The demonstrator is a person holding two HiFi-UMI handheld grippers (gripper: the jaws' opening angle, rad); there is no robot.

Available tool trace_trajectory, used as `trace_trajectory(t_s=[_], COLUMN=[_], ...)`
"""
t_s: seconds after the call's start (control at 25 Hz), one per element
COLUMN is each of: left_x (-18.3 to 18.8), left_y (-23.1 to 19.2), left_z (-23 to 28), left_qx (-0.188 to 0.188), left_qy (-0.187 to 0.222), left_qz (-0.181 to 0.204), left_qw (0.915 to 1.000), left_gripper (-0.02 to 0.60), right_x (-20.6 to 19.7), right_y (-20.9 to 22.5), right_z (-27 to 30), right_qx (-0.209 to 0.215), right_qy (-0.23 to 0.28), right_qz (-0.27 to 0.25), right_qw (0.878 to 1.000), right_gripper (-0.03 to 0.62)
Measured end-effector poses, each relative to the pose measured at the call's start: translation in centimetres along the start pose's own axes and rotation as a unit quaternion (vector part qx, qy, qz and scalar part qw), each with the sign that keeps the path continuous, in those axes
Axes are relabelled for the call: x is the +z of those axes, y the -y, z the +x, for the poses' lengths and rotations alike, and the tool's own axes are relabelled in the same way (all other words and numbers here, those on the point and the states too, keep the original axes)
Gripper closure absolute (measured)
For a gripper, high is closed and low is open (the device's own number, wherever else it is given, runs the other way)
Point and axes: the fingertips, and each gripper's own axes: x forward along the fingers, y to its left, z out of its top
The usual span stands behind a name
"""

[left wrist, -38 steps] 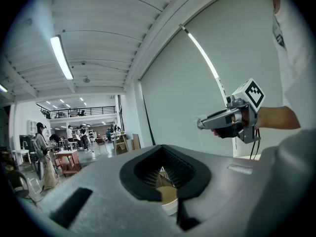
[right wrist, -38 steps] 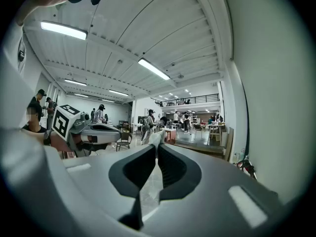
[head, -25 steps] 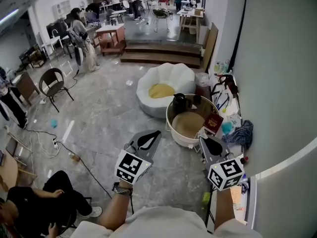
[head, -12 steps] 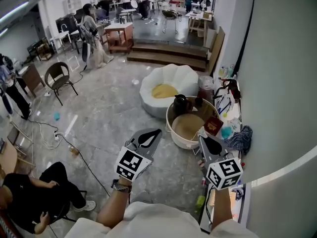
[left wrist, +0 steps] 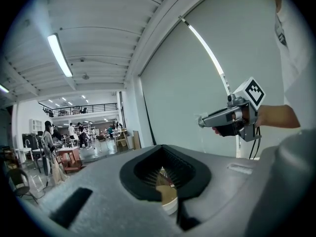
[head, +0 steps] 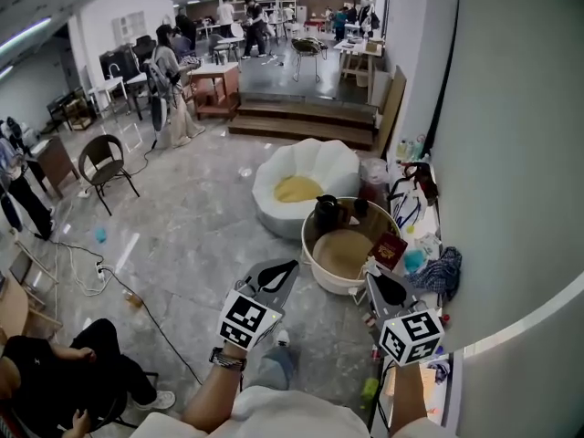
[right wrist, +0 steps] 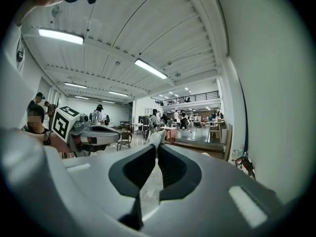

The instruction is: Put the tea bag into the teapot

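The wall runs close along the right, with clutter packed at its foot. To the left the floor lies open out to the steps, with a cable trailing across it. The floor is grey, polished and marbled.

The table stands near the wall, just beside a cushion. It is round and white-walled (rather like a tub), with a tan top. The cushion is white and petal-shaped, with a yellow middle. A glossy black teapot stands at the top's far left, and a red box at its right edge.

The tea bag is a small crumpled white scrap. The right gripper pinches it at the tips, in the air on the table's near side and well apart from the teapot. The left gripper has its tips together on nothing.
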Motion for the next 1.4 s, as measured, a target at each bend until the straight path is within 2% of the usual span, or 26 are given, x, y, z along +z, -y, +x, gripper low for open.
trace_trajectory(t_s=[0.24, 0.68, 1.04, 1.4], left_x=[0.4, -0.7, -0.2, -1.0], left_y=[-2.1, -8.8, -13.8, -17.2], left_z=[2.9, 11.3, 16.4, 19.4], left_qx=[-0.008, -0.022, -0.034, -0.042], left_qy=[0.010, 0.014, 0.014, 0.008], left_qz=[0.012, 0.005, 0.001, -0.001], left_qw=[0.9998, 0.9996, 0.9993, 0.9991], left_gripper=[0.583, 0.583, 0.583, 0.583], right_x=[0.5, 0.9, 2.1, 2.0], right_y=[2.4, 8.9, 12.4, 14.4], right_z=[2.4, 10.2, 16.9, 20.7], right_qx=[-0.013, -0.035, -0.030, -0.037], right_qy=[0.011, 0.010, 0.001, -0.005], right_qz=[0.005, 0.010, 0.013, 0.022], right_qw=[1.000, 0.999, 0.999, 0.999], right_gripper=[0.569, 0.569, 0.569, 0.569])
